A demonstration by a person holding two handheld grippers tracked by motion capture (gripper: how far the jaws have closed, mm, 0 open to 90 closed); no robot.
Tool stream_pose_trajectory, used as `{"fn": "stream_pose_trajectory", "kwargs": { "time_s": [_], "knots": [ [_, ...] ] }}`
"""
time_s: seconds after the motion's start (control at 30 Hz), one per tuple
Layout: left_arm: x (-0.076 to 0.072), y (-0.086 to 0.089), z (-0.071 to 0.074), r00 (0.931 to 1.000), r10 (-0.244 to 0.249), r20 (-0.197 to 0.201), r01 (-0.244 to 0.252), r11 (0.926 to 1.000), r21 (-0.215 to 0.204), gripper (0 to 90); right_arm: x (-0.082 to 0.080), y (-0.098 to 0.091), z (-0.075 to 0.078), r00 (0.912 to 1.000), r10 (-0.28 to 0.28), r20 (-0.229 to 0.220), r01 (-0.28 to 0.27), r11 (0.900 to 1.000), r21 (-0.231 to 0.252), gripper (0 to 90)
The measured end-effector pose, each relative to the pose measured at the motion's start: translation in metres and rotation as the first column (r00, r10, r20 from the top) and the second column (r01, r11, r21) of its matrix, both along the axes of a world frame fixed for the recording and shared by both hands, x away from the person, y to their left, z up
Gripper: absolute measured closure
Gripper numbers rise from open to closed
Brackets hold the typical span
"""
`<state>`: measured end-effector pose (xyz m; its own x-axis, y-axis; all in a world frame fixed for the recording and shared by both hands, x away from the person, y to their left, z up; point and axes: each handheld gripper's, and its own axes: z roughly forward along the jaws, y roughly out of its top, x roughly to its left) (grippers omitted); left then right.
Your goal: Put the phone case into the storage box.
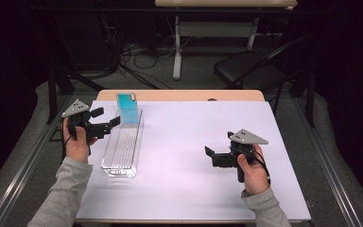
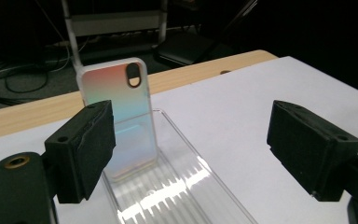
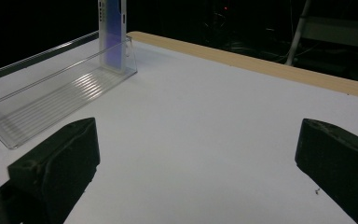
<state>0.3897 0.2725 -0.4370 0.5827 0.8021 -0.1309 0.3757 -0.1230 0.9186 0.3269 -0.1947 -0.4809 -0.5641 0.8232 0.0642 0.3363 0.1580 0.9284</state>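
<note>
A clear plastic tray [image 1: 122, 150] lies lengthwise on the white table top. A phone case [image 1: 128, 109] with a teal-to-pink sheen stands upright against the tray's far end; its camera cutout shows in the left gripper view [image 2: 121, 116]. My left gripper [image 1: 109, 120] hovers just left of the case, open, jaws empty, with the phone case seen past its left jaw. My right gripper [image 1: 211, 152] is held low over the table's right half, open and empty, well apart from the tray [image 3: 51, 100] and the phone case [image 3: 112, 32].
The white sheet [image 1: 194, 142] covers the table, with a wooden strip [image 1: 179, 95] along the far edge. Beyond the table are a black chair [image 1: 250, 66], a desk leg [image 1: 177, 47] and floor cables [image 1: 137, 52].
</note>
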Motion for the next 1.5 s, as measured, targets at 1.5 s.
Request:
{"fn": "stream_pose_trajectory", "kwargs": {
  "time_s": [1.5],
  "knots": [
    [-0.095, 0.019, -0.047, 0.9916, -0.113, 0.062, 0.116, 0.9926, -0.037, 0.4, -0.073, -0.07, -0.027, 0.9905, -0.134, 0.033, 0.135, 0.9901, -0.038, 0.0]
  ]
}}
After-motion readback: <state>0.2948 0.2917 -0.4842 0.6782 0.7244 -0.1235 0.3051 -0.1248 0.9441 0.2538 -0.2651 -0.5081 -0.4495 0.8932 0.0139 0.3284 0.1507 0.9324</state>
